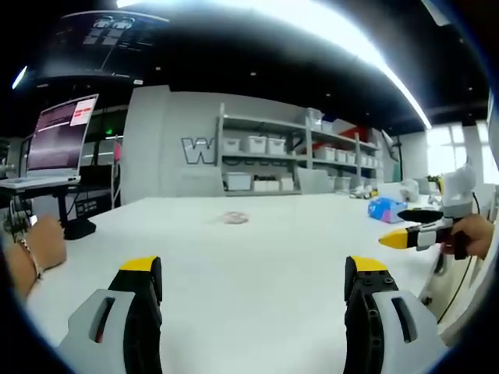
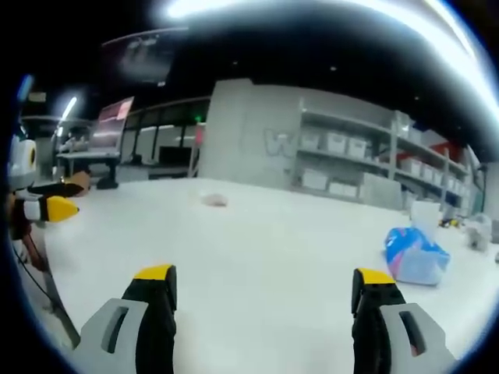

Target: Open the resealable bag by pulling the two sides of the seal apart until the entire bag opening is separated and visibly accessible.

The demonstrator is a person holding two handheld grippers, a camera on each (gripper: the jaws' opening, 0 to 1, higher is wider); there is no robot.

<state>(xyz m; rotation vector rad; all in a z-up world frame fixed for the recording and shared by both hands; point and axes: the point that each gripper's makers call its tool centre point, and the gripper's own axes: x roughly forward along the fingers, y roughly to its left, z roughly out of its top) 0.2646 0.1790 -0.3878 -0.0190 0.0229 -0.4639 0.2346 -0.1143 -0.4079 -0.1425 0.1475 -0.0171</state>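
With both the left gripper (image 1: 253, 284) and the right gripper (image 2: 261, 292) spread wide and holding nothing, the small pale bag (image 1: 235, 219) lies well ahead mid-table (image 1: 257, 257), so bring both in low toward it, one pinching each side of the seal.

A wide white tabletop (image 1: 257, 265) stretches ahead. Beyond its far edge stands a grey wall (image 1: 168, 140) with a large letter W, and beside that wall grey shelves (image 1: 265, 156) carry rows of white bins. Far off to the left a laptop (image 1: 58, 140) sits on a stand. A long bright light strip (image 1: 366, 47) crosses the dark ceiling, and a bright window (image 1: 448, 148) glows at far right.
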